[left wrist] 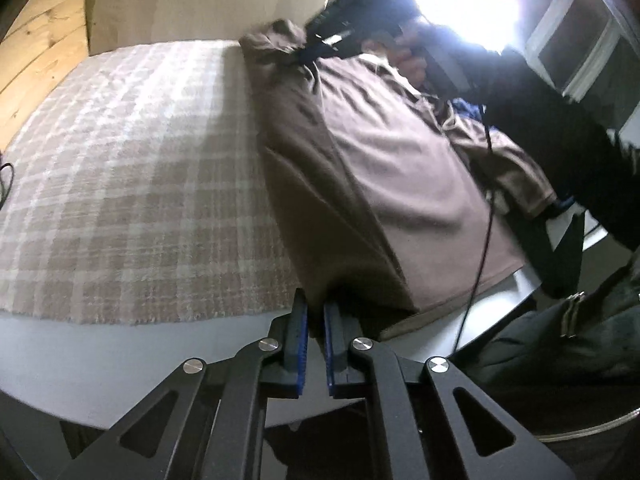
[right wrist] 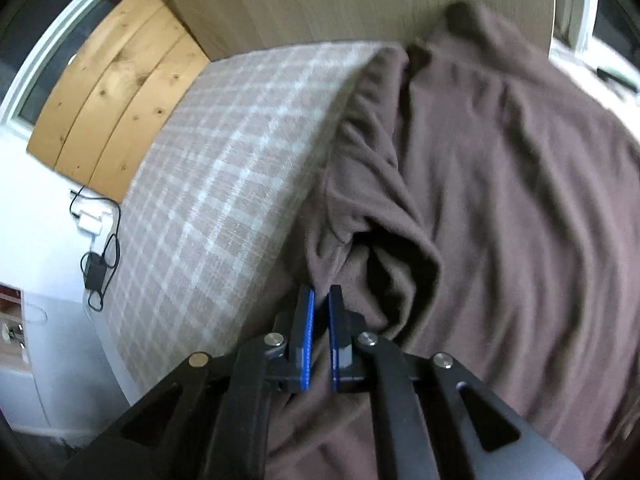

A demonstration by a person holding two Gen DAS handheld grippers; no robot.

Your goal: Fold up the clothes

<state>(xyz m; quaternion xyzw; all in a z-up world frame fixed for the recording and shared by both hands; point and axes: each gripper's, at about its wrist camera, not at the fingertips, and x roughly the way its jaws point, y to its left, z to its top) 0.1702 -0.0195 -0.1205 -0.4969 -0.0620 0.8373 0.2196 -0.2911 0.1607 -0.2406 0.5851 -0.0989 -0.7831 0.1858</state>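
Observation:
A brown garment [left wrist: 360,152] lies on a plaid beige cloth [left wrist: 132,168] over a white table. My left gripper [left wrist: 316,312] is shut on the garment's near corner and lifts its left edge into a fold. My right gripper [left wrist: 320,46] shows in the left wrist view, shut on the far end of the same edge. In the right wrist view the right gripper [right wrist: 320,300] pinches a bunched fold of the brown garment [right wrist: 500,200], which spreads to the right over the plaid cloth [right wrist: 224,184].
A wooden panel [right wrist: 116,96] and a pale wall stand behind the table. A charger with black cables [right wrist: 96,264] lies on the white surface at left. A black bag [left wrist: 560,352] sits at the near right. A bright window [left wrist: 460,0] is behind my right hand.

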